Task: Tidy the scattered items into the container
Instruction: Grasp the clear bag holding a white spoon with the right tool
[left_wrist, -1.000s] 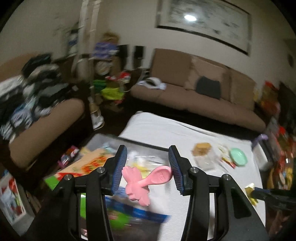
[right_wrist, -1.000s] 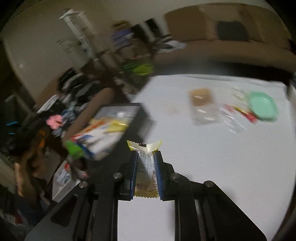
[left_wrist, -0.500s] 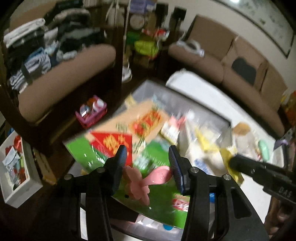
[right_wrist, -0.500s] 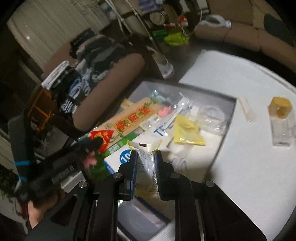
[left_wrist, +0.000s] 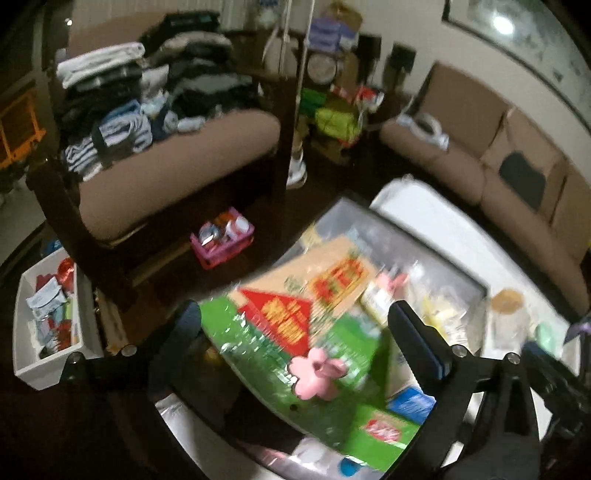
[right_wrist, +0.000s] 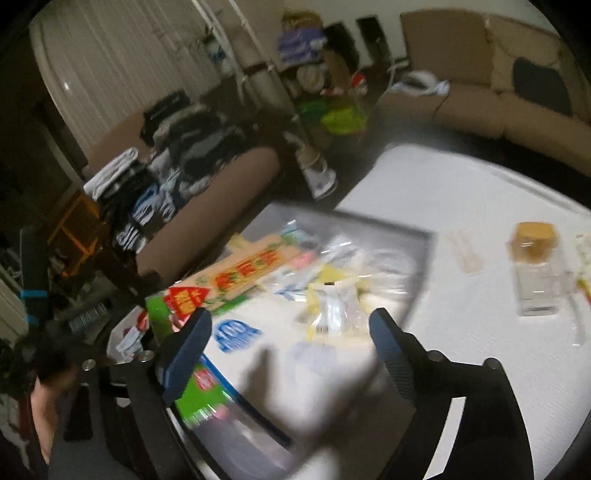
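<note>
Overhead, two hand-held grippers opening, left (left_wrist: 295, 325) and right (right_wrist: 290, 328), one pink toy (left_wrist: 317, 373), one container (right_wrist: 421, 258)

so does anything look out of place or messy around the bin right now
The bin is heaped unevenly: a long green snack bag juts over its near edge, with a pink flower spoon lying loose on top. A cork-lidded jar is out on the white table.

Our left gripper (left_wrist: 295, 325) tilted downward, jaws opening wide, pads pressing nothing; our right gripper (right_wrist: 290, 332) likewise angled down, jaws opening, nothing clamped; our left hand (right_wrist: 42, 413) visible at lower left of right-wrist view
</note>
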